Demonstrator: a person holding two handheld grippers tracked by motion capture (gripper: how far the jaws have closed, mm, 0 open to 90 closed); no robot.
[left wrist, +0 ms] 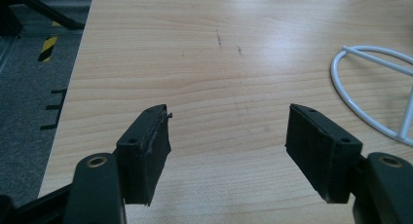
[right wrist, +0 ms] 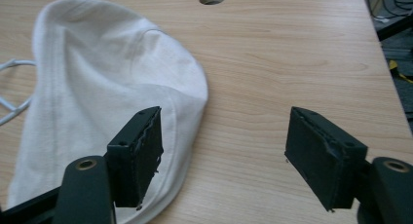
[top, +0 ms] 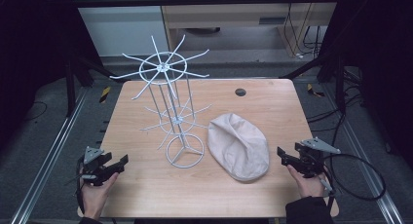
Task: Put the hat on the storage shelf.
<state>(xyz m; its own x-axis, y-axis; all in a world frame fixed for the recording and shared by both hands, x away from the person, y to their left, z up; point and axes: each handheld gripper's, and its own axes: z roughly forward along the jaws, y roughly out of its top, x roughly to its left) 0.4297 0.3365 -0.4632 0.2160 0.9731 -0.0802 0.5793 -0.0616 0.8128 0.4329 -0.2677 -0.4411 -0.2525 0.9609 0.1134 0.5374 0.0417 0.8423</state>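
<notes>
Both tongs, left tongs (top: pixel 122 162) and right tongs (top: pixel 283 156), gape empty, flanking a cream cap (top: pixel 238 146) beside a white wire rack (top: pixel 173 112).

Light wooden table (top: pixel 146 185), pale grain, rounded corners, set on a grey floor (top: pixel 44 126). Small dark round grommet (top: pixel 240 92) in the top, far ahead of the right gripper (top: pixel 287 157) and near the far edge. White wire rack (top: pixel 171 107) standing on its ring base near the middle, ahead and to the right of the left gripper (top: pixel 119 163); part of that ring base visible at the right edge of the left gripper view (left wrist: pixel 370 87). Cream flat cap (top: pixel 238 145) lying flat just beside the rack's base, immediately left of the right gripper; in the right gripper view, cap (right wrist: pixel 107 102) spread under and ahead of the left jaw. Bare wood ahead of the left gripper, a few faint dark marks (left wrist: pixel 219 39) farther out.
</notes>
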